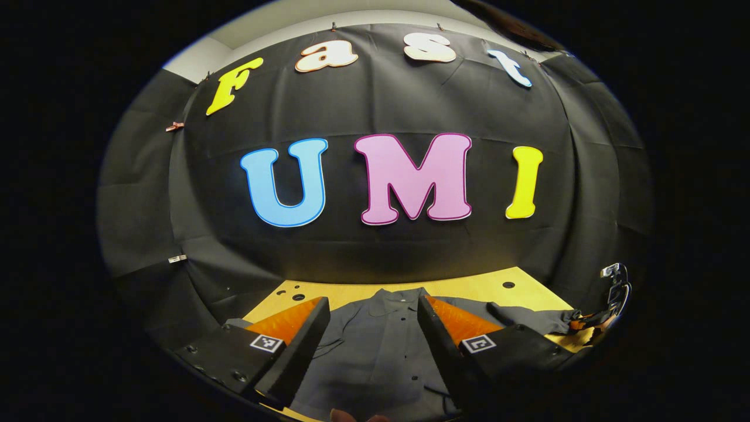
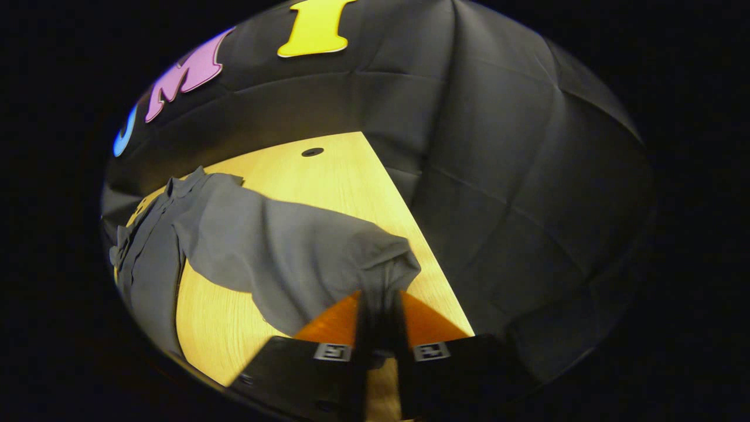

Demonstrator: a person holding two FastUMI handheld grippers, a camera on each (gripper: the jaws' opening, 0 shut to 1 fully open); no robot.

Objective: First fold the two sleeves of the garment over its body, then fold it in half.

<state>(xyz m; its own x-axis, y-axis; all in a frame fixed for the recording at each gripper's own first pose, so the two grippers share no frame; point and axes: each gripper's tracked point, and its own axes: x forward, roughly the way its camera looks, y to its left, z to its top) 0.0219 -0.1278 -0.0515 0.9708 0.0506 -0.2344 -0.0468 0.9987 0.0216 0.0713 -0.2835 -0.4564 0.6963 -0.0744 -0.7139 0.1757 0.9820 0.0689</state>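
A grey button-up shirt [image 1: 375, 346] lies spread on a yellow wooden table [image 1: 469, 284], collar toward the far wall. In the left gripper view my left gripper [image 1: 373, 308] hangs open above the shirt's chest with nothing between its fingers. Far right in that view, the right gripper [image 1: 592, 321] holds the end of the sleeve [image 1: 527, 319]. In the right gripper view my right gripper [image 2: 379, 302] is shut on the cuff end of that sleeve [image 2: 293, 252], lifting it off the table [image 2: 345, 176]. The sleeve casts a shadow beneath. The shirt body [image 2: 149, 264] lies at the left.
The black cloth booth wall [image 1: 381, 105] rises right behind the table's far edge. Small dark holes [image 1: 508, 285] dot the tabletop near the back. In the right gripper view the table's right edge [image 2: 410, 211] runs close beside the held sleeve.
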